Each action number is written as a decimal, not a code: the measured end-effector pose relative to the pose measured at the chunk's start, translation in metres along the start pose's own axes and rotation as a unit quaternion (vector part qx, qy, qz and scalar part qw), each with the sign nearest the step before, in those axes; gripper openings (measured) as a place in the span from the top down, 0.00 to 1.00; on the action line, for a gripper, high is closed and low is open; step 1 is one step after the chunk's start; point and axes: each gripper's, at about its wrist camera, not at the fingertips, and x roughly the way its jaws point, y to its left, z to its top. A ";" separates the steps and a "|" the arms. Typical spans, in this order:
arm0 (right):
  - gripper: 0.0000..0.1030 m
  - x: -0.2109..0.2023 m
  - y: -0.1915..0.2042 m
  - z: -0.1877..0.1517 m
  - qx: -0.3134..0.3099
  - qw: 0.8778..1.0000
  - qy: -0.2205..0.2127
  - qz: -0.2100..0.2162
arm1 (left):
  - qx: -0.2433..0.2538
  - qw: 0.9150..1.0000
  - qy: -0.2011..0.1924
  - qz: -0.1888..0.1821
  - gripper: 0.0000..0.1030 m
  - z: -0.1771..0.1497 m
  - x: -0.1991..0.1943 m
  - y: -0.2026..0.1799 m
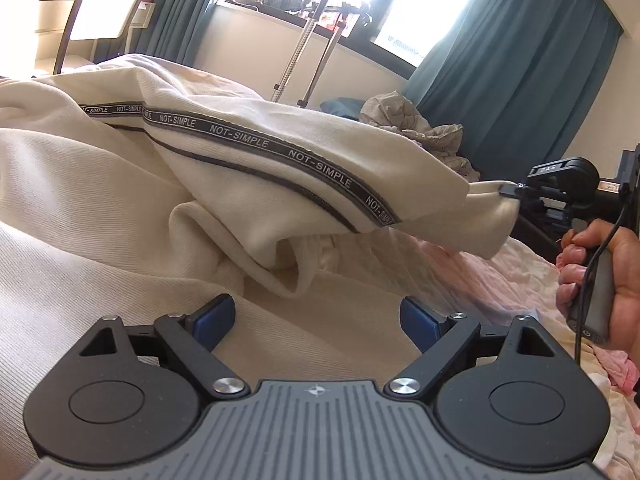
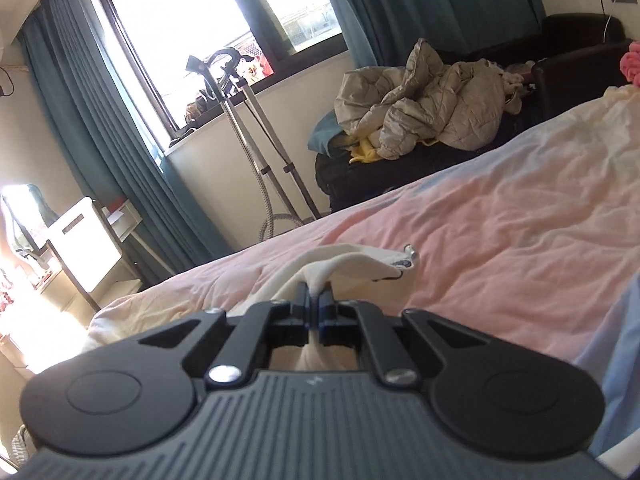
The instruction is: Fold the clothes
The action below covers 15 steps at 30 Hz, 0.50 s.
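Note:
A cream garment (image 1: 224, 168) with a black "NOT-SIMPLE" tape stripe lies bunched on the bed. My left gripper (image 1: 318, 318) is open and empty, low over the cream fabric, with blue pads apart. My right gripper (image 1: 510, 191) shows at the right of the left wrist view, shut on the garment's ribbed edge and holding it stretched above the bed. In the right wrist view my right gripper (image 2: 316, 298) is shut on a pinch of the cream garment (image 2: 344, 258), whose hem and drawstring tip stick out past the fingers.
A pink and white quilt (image 2: 500, 240) covers the bed. A grey quilted jacket (image 2: 432, 104) is heaped on a dark sofa beyond it. A garment steamer pole (image 2: 248, 152) stands by the window with teal curtains. A white chair (image 1: 108, 0) is at far left.

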 end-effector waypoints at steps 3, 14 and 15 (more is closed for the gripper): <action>0.96 -0.022 -0.038 0.035 -0.020 0.998 -0.015 -0.065 | 0.016 1.000 -0.003 0.001 0.11 -0.002 0.000 -0.004; 0.95 -0.070 -0.200 0.050 -0.023 0.982 -0.041 -0.181 | 0.044 0.999 0.002 0.013 0.11 -0.007 0.017 -0.014; 0.95 -0.070 -0.213 0.040 -0.012 0.983 -0.029 -0.180 | 0.044 0.999 0.002 0.014 0.11 -0.007 0.018 -0.015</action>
